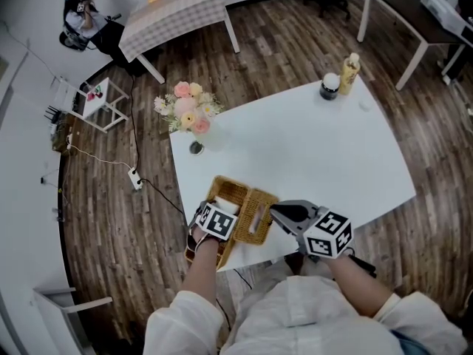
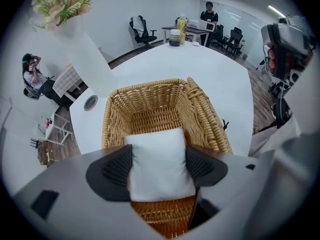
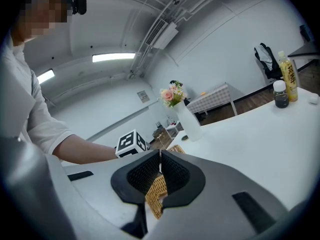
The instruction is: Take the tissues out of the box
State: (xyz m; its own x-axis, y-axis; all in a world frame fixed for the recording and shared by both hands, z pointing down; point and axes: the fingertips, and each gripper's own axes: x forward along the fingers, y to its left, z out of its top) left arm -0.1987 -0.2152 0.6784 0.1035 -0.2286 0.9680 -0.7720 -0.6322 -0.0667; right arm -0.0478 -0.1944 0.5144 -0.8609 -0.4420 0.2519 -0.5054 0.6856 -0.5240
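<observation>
A wicker box [image 1: 222, 192] stands at the near edge of the white table [image 1: 318, 154]. Its hinged lid [image 1: 259, 214] is swung up to the right. My left gripper [image 1: 225, 211] reaches into the open box, and in the left gripper view its pads [image 2: 116, 170] sit against both sides of a white tissue pack [image 2: 160, 161] above the woven bottom [image 2: 150, 109]. My right gripper [image 1: 278, 213] is at the lid's edge. In the right gripper view its jaws [image 3: 160, 171] are pressed together on a strip of wicker [image 3: 156, 194].
A white vase of flowers [image 1: 189, 113] stands at the table's far left corner, close behind the box. A yellow bottle [image 1: 349, 72] and a dark jar [image 1: 329, 86] are at the far right. Other tables and a seated person [image 1: 83, 9] are beyond.
</observation>
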